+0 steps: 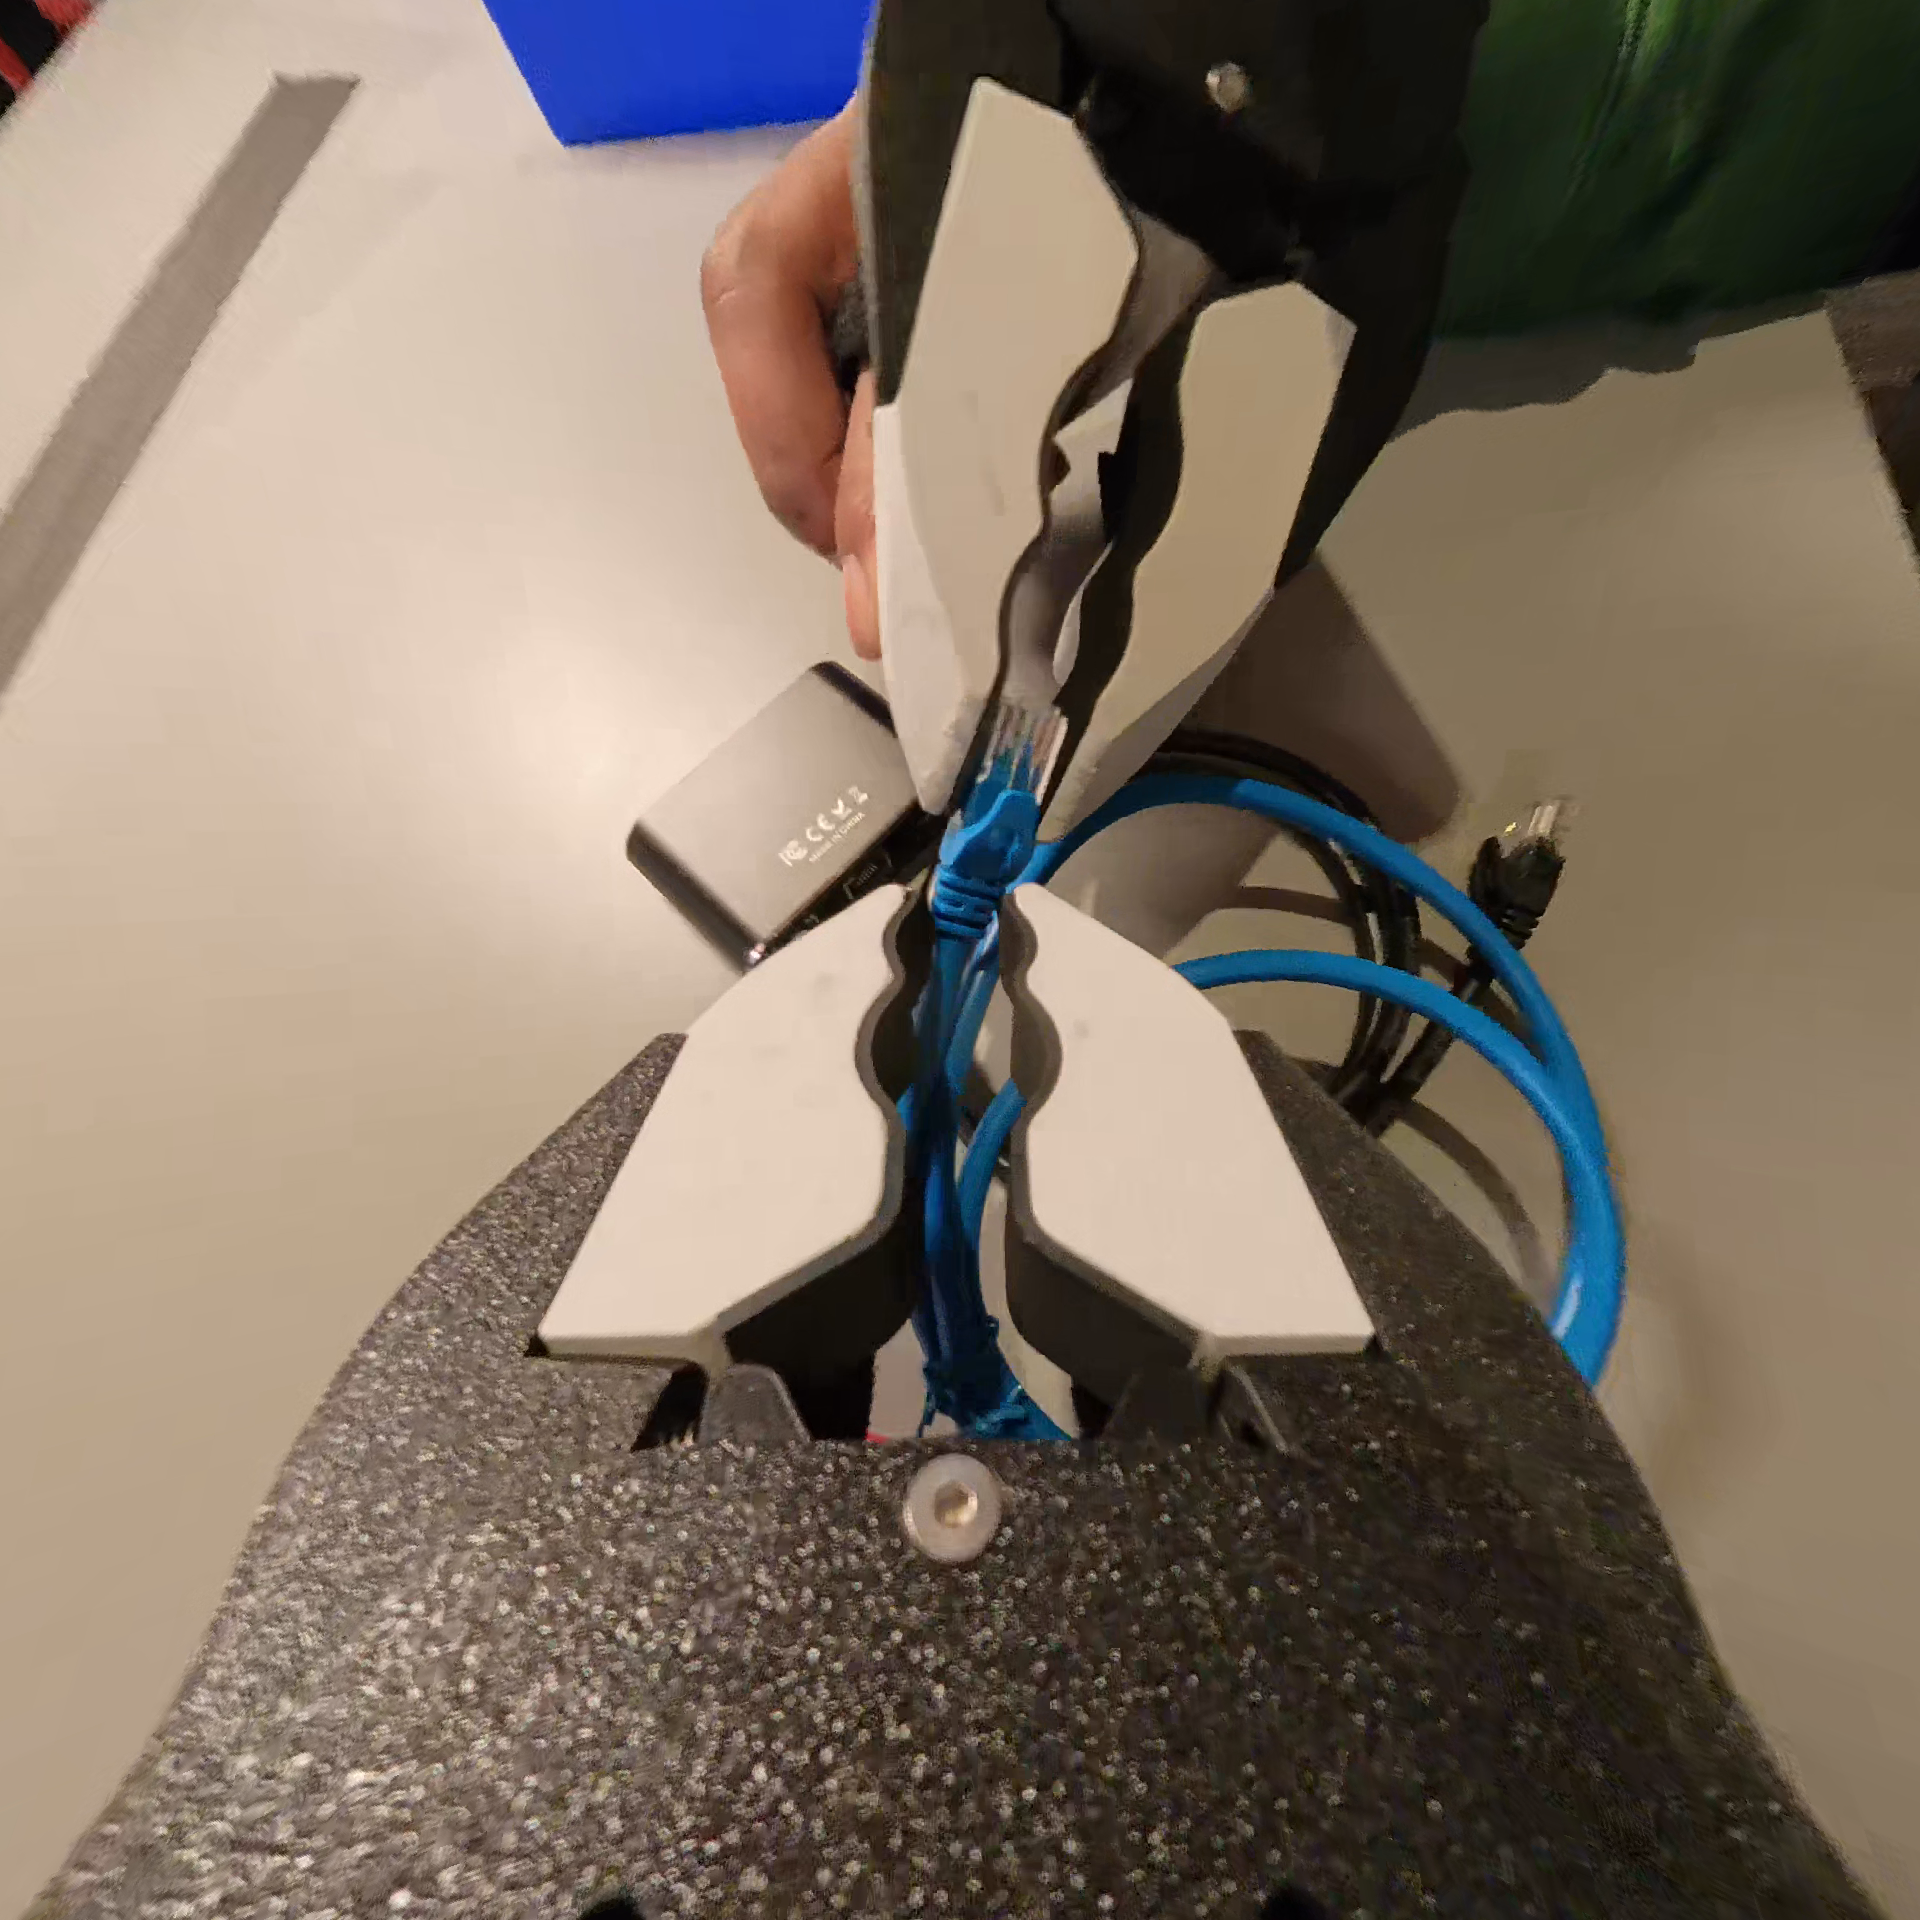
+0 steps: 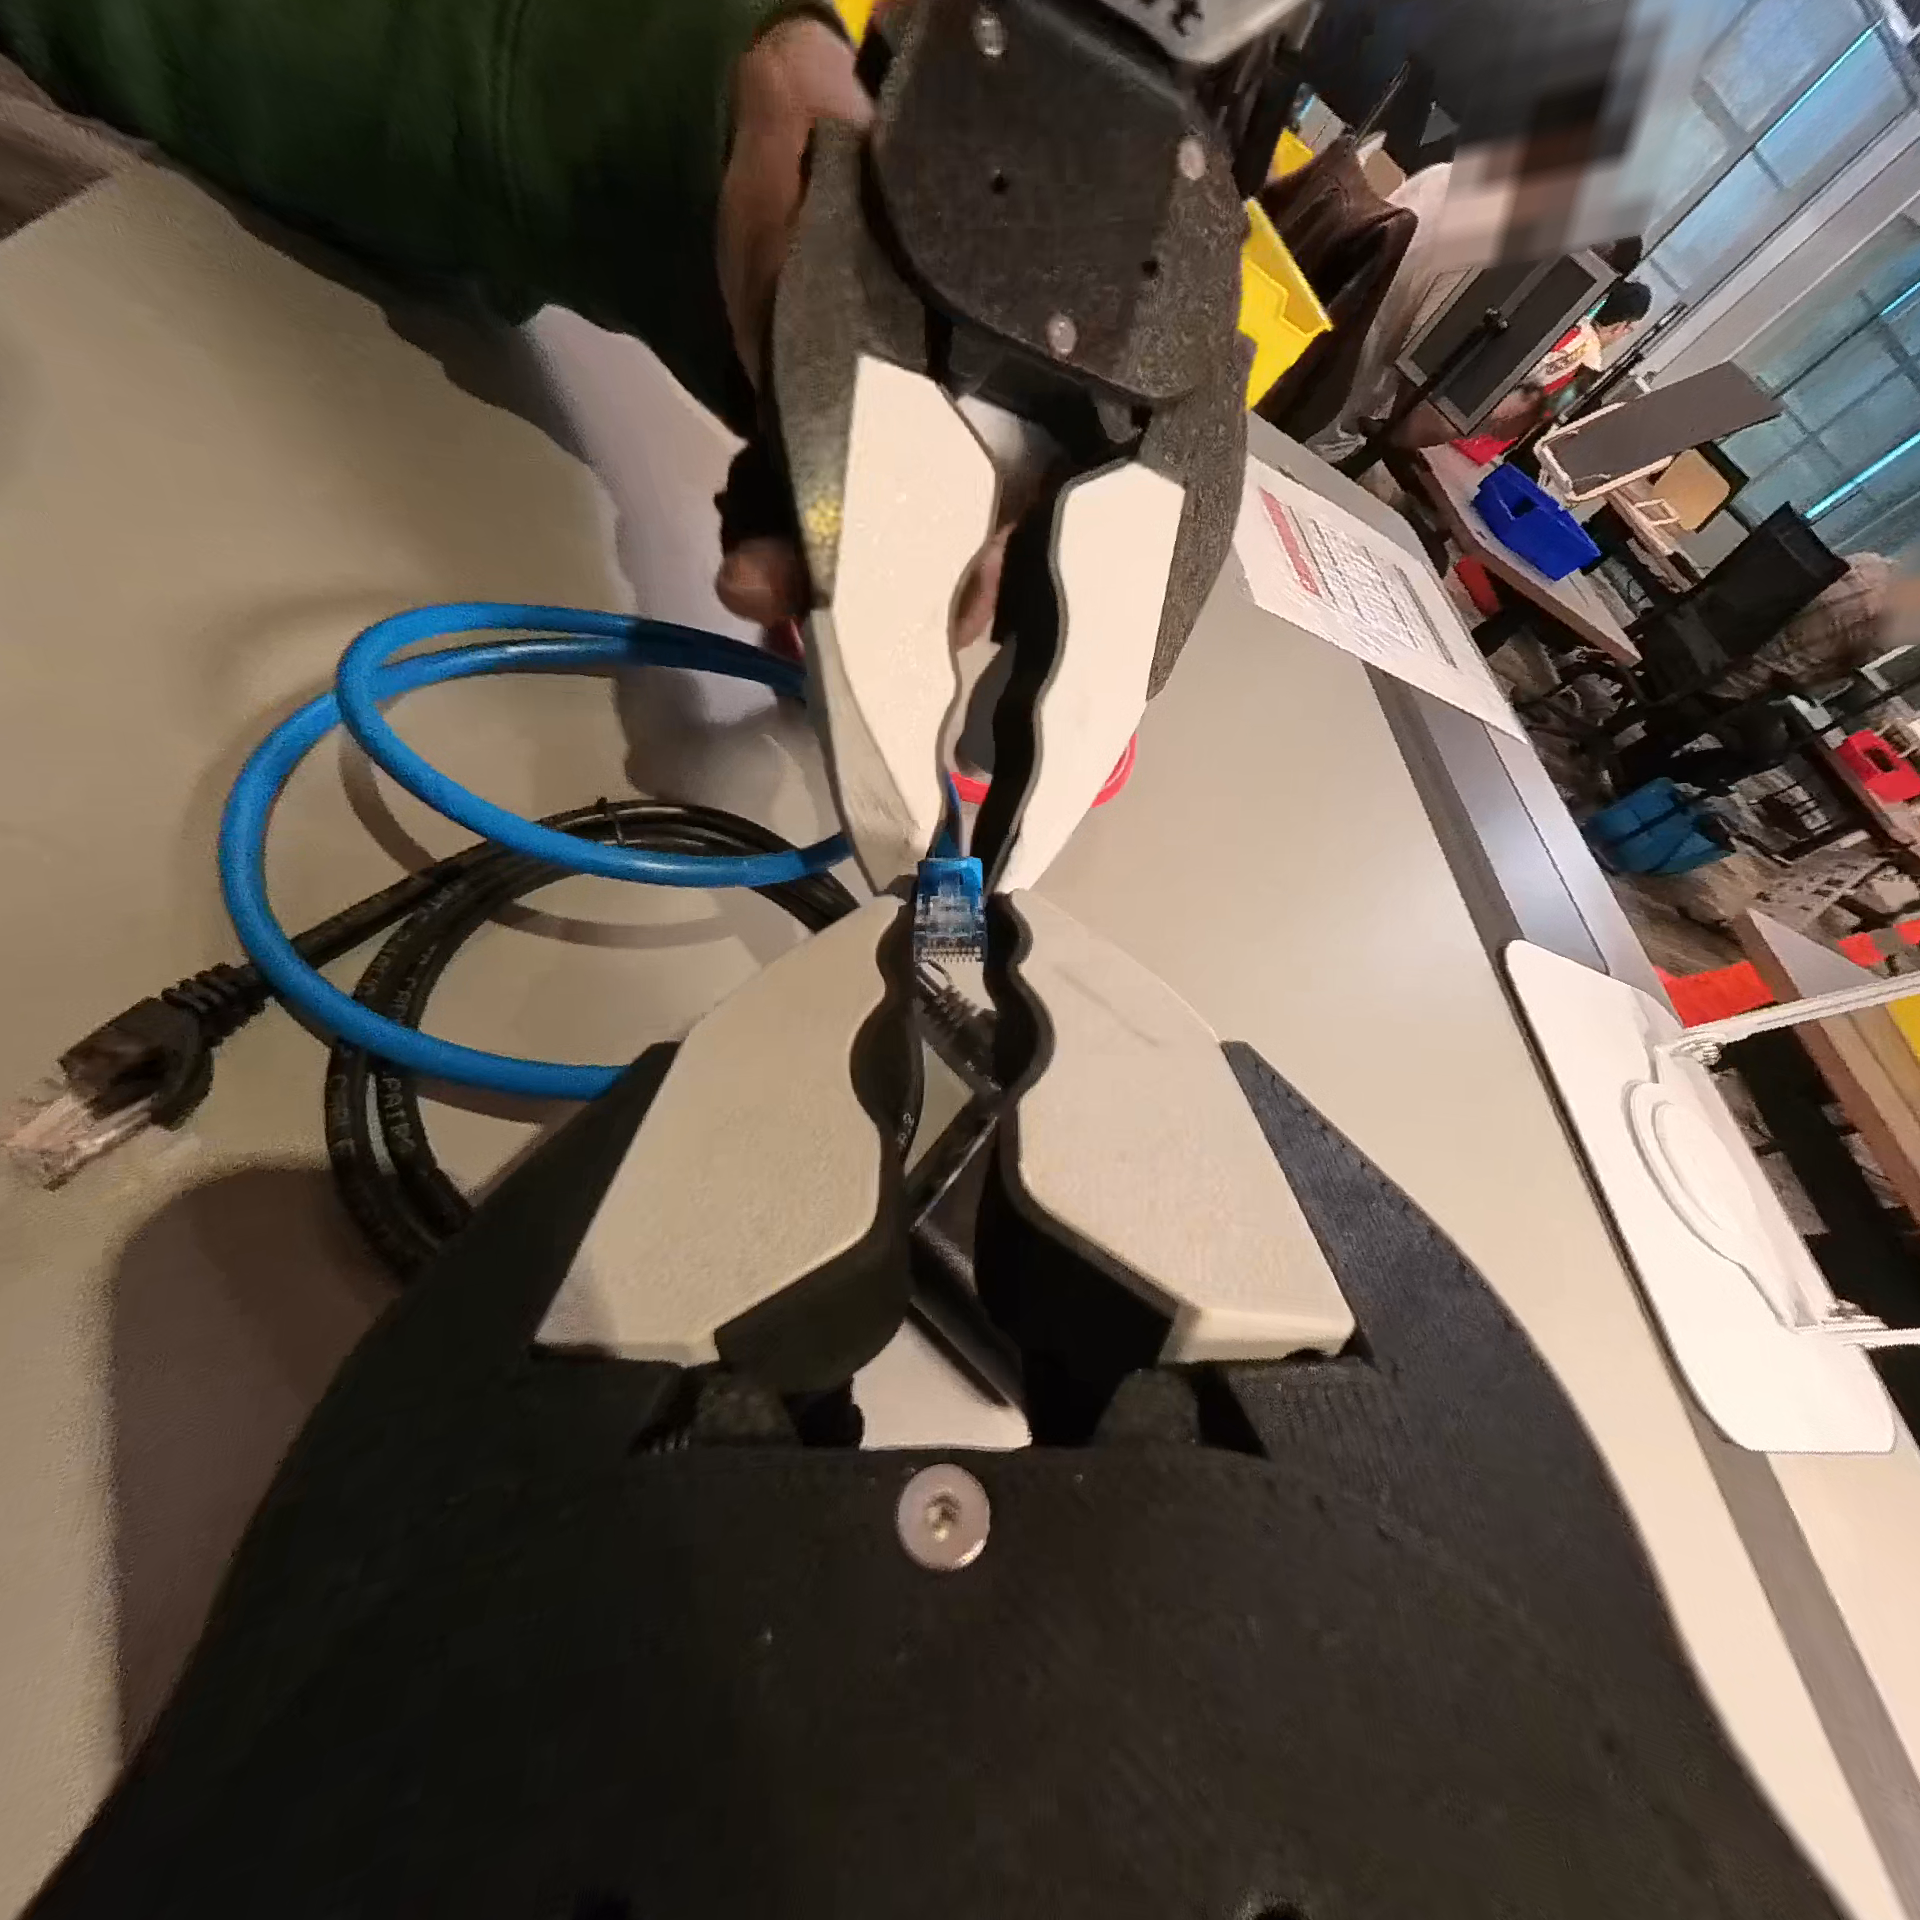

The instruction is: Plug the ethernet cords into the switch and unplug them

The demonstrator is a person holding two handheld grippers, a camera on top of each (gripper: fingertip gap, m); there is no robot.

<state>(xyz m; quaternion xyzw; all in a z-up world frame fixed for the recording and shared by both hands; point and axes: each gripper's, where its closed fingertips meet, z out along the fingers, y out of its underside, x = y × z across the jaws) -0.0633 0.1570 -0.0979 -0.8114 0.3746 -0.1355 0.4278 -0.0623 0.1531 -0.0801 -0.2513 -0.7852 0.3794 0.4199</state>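
Blue ethernet cord [image 1: 1538, 997] lies in loose loops on the pale grey table [image 1: 364, 623], over a coiled black cord [image 2: 416, 1039] whose free plug [image 2: 114, 1081] rests on the tabletop, well apart from the switch.

Left gripper [image 1: 961, 914]: fingers nearly together, closed around the blue cord just behind its plug boot; the cord runs back between the two grey fingers toward the camera.

Right gripper [image 2: 951, 925]: fingers drawn close, tips pinching the clear blue plug [image 2: 948, 914] from both sides. In the left wrist view this gripper [image 1: 997, 769] comes in from above, tips meeting the left gripper's tips head-on, with the plug [image 1: 1023, 743] caught between its fingertips. Both grippers thus have hold of the same cord end, one on the plug, one on the boot and cord behind it.

Switch [image 1: 769, 810]: small dark box, flat on the table, just beside and behind the meeting point of the grippers, partly hidden by the fingers. The blue plug is held above the table and is not in the switch.

A hand [image 1: 790, 416] and green sleeve [image 1: 1662, 156] show behind the right gripper. A blue box [image 1: 686, 62] sits at the far table edge; a printed sheet [image 2: 1361, 592] lies on the table in the right wrist view.
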